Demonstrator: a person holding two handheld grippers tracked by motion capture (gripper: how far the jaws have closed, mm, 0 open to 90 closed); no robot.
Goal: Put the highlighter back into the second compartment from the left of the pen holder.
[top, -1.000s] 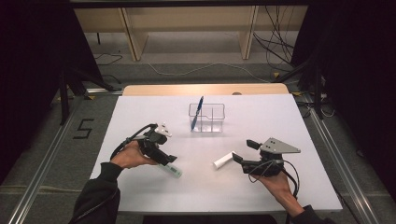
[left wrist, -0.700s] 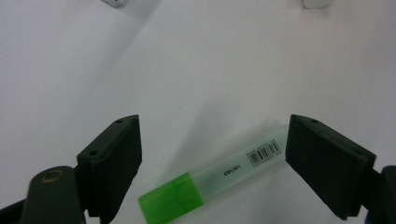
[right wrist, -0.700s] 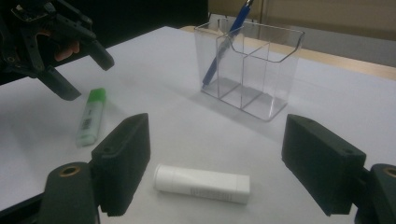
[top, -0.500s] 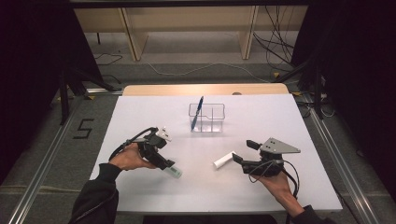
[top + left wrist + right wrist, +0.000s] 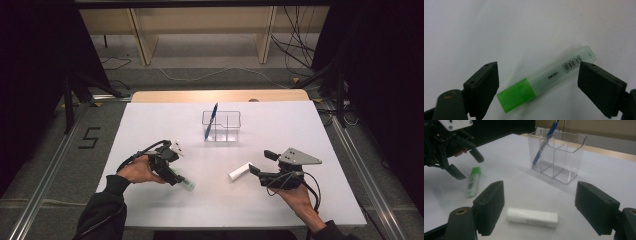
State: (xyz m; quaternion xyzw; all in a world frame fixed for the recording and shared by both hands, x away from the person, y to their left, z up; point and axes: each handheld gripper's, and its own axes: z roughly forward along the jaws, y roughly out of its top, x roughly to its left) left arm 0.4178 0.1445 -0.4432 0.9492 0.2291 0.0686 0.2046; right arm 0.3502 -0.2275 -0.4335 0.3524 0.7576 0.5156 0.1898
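Both grippers (image 5: 186,183) (image 5: 251,169) were spread wide; I judged the round highlighter (image 5: 544,79) and white tube (image 5: 532,217) might roll aside.

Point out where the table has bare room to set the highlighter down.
Bare: the table right of the clear organizer, and the strip left of it, above the left gripper. Crowded: the front middle, where the highlighter, white tube and right gripper sit.
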